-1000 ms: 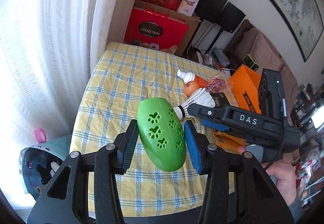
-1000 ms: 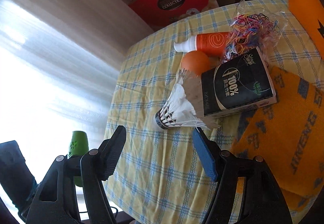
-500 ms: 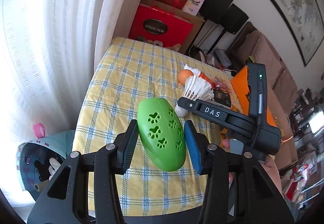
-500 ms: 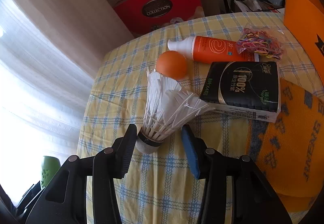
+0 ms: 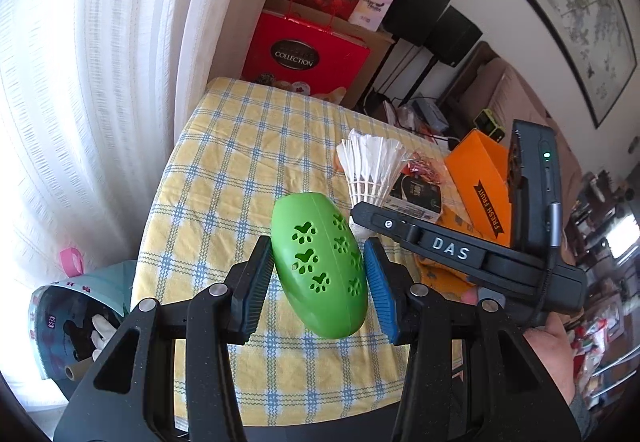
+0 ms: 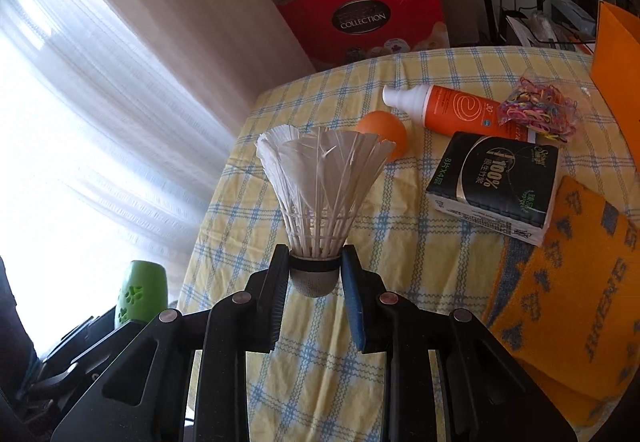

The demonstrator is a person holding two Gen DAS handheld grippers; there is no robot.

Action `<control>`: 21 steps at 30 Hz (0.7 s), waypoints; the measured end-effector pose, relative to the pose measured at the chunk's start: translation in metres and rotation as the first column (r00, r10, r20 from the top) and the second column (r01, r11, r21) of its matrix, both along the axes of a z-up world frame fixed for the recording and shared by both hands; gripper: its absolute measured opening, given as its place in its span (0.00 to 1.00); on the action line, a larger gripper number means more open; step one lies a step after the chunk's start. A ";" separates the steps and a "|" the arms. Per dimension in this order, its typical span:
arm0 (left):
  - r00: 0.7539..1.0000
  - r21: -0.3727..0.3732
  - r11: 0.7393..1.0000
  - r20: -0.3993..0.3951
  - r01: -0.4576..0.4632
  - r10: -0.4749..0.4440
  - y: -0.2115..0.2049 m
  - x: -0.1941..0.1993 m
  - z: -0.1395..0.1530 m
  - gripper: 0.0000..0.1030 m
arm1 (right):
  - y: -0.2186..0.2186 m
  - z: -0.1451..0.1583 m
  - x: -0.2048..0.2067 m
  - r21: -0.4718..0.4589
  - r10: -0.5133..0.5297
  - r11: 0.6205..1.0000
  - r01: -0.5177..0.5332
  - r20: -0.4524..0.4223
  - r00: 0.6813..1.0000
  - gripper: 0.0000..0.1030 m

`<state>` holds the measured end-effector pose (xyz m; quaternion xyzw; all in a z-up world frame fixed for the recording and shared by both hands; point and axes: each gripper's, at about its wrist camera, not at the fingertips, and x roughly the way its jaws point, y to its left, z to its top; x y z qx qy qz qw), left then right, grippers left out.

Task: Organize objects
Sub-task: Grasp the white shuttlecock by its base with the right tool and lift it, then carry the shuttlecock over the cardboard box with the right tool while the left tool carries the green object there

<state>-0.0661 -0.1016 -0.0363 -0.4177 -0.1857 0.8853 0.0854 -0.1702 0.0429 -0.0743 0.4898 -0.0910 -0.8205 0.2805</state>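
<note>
The left gripper (image 5: pixel 318 274) clamps a glossy green plastic egg-shaped shell (image 5: pixel 320 268), pierced with paw-print cut-outs, between its ribbed fingers (image 5: pixel 258 276), partly open around its width and held above the surface (image 5: pixel 224 170), which is draped in a yellow-and-blue checked woven cloth. The right gripper (image 6: pixel 314 274) has just been closing its fingers (image 6: pixel 352 294) and now pinches the rounded grey cork base of a white feather shuttlecock (image 6: pixel 320 186), skirt flared upward, clear of the cloth. Lying on the surface in the right wrist view: a smooth orange ball (image 6: pixel 386 132), partly hidden behind the feathers; an orange plastic bottle with a white cap (image 6: pixel 448 108), on its side; a clear bag of multicoloured elastic bands (image 6: pixel 540 108), overlapping the bottle's far end; a black wrapped pack of tissues (image 6: pixel 496 182), one corner resting on an orange knitted cloth with grey lettering (image 6: pixel 568 274), cut off at the frame edge. An orange cardboard box (image 5: pixel 480 182) stands at the far right; its contents cannot be seen. A hand (image 5: pixel 560 354) grips the right handle, only partly in view.
</note>
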 end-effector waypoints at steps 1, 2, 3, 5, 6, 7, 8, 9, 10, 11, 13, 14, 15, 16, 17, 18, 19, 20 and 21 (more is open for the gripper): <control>1.000 0.001 1.000 -0.001 0.010 -0.010 0.004 -0.001 0.001 0.42 | 0.005 0.006 0.003 0.002 0.007 1.000 -0.007 -0.011 1.000 0.25; 1.000 0.003 1.000 -0.003 0.021 -0.021 0.009 -0.002 0.003 0.42 | 0.010 0.013 0.005 0.005 0.012 1.000 -0.012 -0.026 1.000 0.25; 0.999 0.005 0.999 -0.006 0.035 -0.035 0.014 -0.003 0.005 0.42 | 0.016 0.021 0.007 0.012 0.016 1.000 -0.016 -0.043 0.999 0.25; 0.998 0.009 0.998 -0.013 0.064 -0.064 0.027 -0.005 0.010 0.42 | 0.030 0.035 0.011 0.020 0.020 1.000 -0.019 -0.066 0.998 0.25; 0.997 0.010 0.997 -0.017 0.079 -0.079 0.035 -0.007 0.012 0.42 | 0.040 0.042 0.013 0.015 0.016 1.000 -0.015 -0.073 0.997 0.25; 0.995 0.012 0.995 -0.021 0.095 -0.095 0.042 -0.008 0.015 0.42 | 0.048 0.047 0.015 0.015 0.012 1.000 -0.011 -0.080 0.997 0.25; 0.993 0.018 0.993 -0.024 0.114 -0.114 0.051 -0.010 0.017 0.42 | 0.056 0.052 0.016 0.015 0.005 1.000 -0.004 -0.087 0.996 0.25; 0.991 0.022 0.991 -0.025 0.129 -0.129 0.059 -0.011 0.019 0.42 | 0.066 0.057 0.017 0.013 -0.002 1.000 0.003 -0.094 0.996 0.25; 0.989 0.026 0.989 -0.028 0.148 -0.147 0.068 -0.013 0.021 0.42 | 0.077 0.063 0.018 0.009 -0.012 1.000 0.013 -0.101 0.995 0.25; 0.986 0.028 0.986 -0.031 0.166 -0.165 0.077 -0.014 0.024 0.42 | 0.085 0.067 0.019 0.007 -0.020 1.000 0.021 -0.107 0.994 0.25; 0.978 0.026 0.978 -0.038 0.205 -0.204 0.098 -0.017 0.028 0.42 | 0.105 0.078 0.022 0.006 -0.044 0.999 0.045 -0.128 0.991 0.25; 0.973 0.025 0.974 -0.042 0.227 -0.226 0.109 -0.018 0.030 0.42 | 0.115 0.083 0.021 0.004 -0.055 0.998 0.056 -0.137 0.989 0.25; 0.968 0.025 0.968 -0.045 0.248 -0.247 0.121 -0.020 0.033 0.42 | 0.126 0.088 0.022 0.000 -0.069 0.998 0.069 -0.146 0.987 0.25; 0.962 0.026 0.963 -0.048 0.269 -0.268 0.132 -0.022 0.035 0.42 | 0.135 0.092 0.021 -0.005 -0.081 0.997 0.081 -0.152 0.985 0.25; 0.956 0.028 0.957 -0.049 0.289 -0.288 0.142 -0.024 0.037 0.42 | 0.145 0.096 0.021 -0.007 -0.093 0.996 0.094 -0.158 0.983 0.25; 0.950 0.033 0.950 -0.049 0.311 -0.310 0.153 -0.026 0.039 0.42 | 0.155 0.100 0.022 -0.006 -0.109 0.994 0.110 -0.164 0.980 0.25; 0.943 0.040 0.943 -0.048 0.331 -0.329 0.163 -0.028 0.040 0.42 | 0.164 0.103 0.021 -0.004 -0.123 0.992 0.124 -0.169 0.978 0.25; 0.936 0.046 0.936 -0.046 0.350 -0.348 0.174 -0.030 0.041 0.42 | 0.172 0.105 0.021 -0.003 -0.133 0.991 0.134 -0.172 0.976 0.25; 0.932 0.051 0.930 -0.045 0.363 -0.361 0.181 -0.032 0.042 0.42 | 0.182 0.107 0.020 -0.002 -0.147 0.989 0.149 -0.173 0.974 0.25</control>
